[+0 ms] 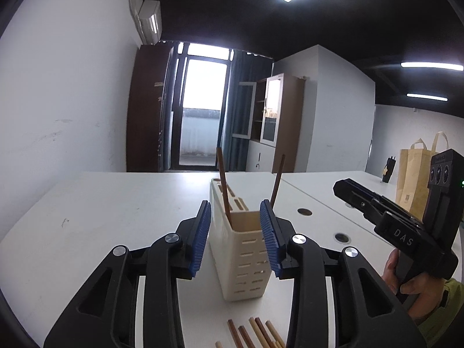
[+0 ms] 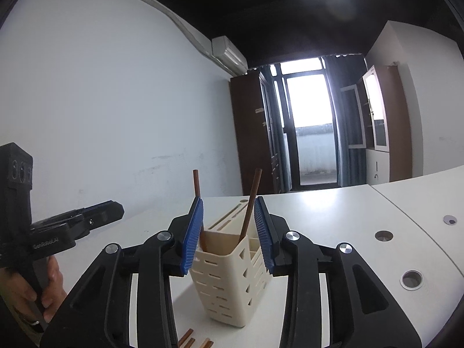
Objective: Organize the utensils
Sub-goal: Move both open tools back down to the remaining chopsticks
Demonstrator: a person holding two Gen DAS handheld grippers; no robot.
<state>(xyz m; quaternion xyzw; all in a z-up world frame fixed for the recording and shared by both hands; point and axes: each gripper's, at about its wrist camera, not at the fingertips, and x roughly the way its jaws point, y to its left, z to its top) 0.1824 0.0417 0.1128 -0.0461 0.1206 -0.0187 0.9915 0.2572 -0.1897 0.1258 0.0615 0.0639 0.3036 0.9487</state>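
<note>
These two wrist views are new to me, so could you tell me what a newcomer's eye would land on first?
First, the cream slotted utensil holder standing upright on the white table, framed between the blue pads of the left gripper. Two brown chopsticks stick up out of it, leaning apart. More chopsticks lie flat on the table in front of the holder, and the right gripper is open too, holding nothing.

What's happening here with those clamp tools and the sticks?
A person holds a gripper in each hand and is sorting chopsticks into a cream utensil holder on the white table. Two dark chopsticks already stand in the holder. The left gripper and right gripper both have open jaws with nothing in them. More chopsticks lie on the table in front of the holder, waiting.
</note>
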